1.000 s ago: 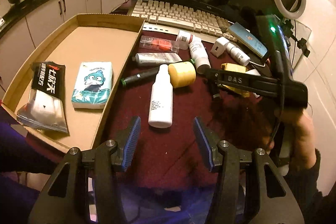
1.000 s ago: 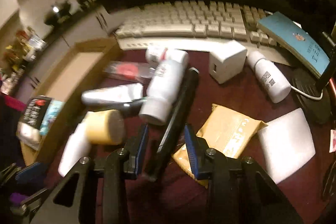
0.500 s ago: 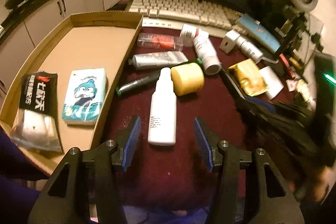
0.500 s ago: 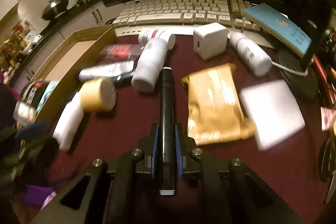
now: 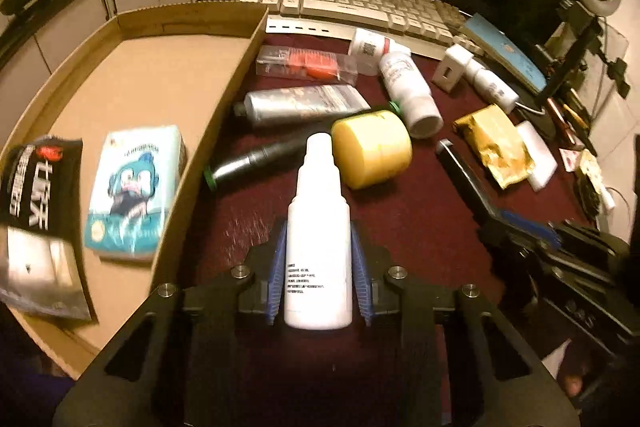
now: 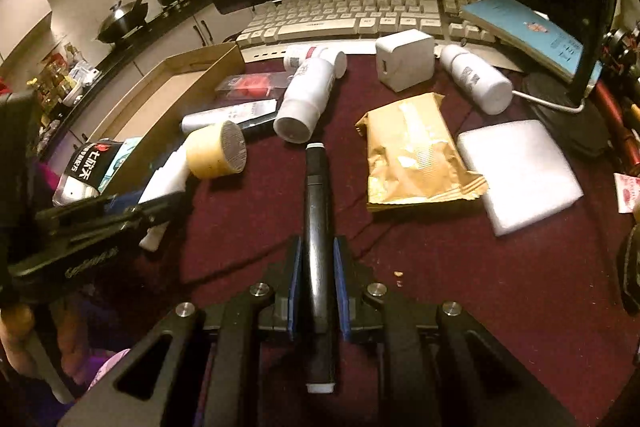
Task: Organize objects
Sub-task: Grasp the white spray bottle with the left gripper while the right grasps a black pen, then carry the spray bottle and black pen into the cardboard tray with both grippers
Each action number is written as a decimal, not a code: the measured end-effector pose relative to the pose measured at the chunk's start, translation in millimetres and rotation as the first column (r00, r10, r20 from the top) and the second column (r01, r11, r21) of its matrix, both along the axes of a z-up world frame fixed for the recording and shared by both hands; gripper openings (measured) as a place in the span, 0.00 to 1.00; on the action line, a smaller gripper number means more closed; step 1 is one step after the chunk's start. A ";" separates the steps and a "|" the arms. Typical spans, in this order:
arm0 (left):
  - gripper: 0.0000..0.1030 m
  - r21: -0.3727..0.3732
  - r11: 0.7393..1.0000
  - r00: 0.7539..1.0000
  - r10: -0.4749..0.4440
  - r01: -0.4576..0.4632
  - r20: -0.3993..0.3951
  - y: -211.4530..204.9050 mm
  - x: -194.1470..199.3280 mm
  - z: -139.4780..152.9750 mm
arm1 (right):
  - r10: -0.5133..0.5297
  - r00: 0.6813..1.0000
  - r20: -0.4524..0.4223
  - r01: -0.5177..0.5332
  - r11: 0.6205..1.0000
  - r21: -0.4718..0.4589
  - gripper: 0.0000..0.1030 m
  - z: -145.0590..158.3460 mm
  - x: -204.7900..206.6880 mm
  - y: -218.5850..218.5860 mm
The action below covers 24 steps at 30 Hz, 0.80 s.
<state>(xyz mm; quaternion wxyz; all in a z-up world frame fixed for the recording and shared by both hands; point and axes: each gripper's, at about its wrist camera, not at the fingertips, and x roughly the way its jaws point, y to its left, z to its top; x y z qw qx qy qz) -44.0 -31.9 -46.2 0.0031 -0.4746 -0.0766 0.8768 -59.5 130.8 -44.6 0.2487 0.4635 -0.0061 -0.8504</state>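
Your left gripper (image 5: 319,267) is closed around the lower body of a white spray bottle (image 5: 319,247), its blue pads pressed to both sides, the bottle's neck pointing away from you over the dark red worktop (image 5: 420,227). Your right gripper (image 6: 317,281) is clamped on a black marker (image 6: 316,247), which runs lengthwise between the pads with one white-tipped end toward the camera and the other toward the clutter ahead.

Just beyond the spray bottle's cap lies a yellow jar (image 5: 372,149) on its side, touching or nearly touching a dark pen with green ends (image 5: 260,159). Behind them lie a silver tube (image 5: 304,103), a clear case with an orange insert (image 5: 306,63) and a white bottle (image 5: 410,91) on its side. To the right of the marker sit a gold foil packet (image 6: 416,151) and a white foam pad (image 6: 520,171), side by side and touching. A white charger block (image 6: 404,65) and a small white bottle (image 6: 476,83) lie near the keyboard (image 6: 352,11).

At your left, the cardboard tray (image 5: 132,75) holds a blue-and-white tissue pack (image 5: 132,191) and a black snack bag (image 5: 36,227), lying next to each other near its front edge.
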 end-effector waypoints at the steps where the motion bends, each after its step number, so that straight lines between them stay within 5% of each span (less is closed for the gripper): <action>1: 0.28 -0.006 1.000 1.000 0.000 0.000 0.000 1.9 5.9 0.1 | 0.004 1.000 -0.007 -0.004 1.000 0.004 0.14 0.1 0.6 -0.9; 8: 0.28 -0.025 1.000 1.000 -0.016 0.016 0.003 14.5 18.7 0.4 | 0.020 0.999 -0.045 -0.019 0.999 0.038 0.13 -0.3 1.1 -8.7; 24: 0.28 0.115 0.993 0.998 0.008 0.000 -0.069 7.9 36.2 16.8 | 0.005 0.999 -0.045 -0.013 0.984 -0.178 0.13 17.1 13.7 9.4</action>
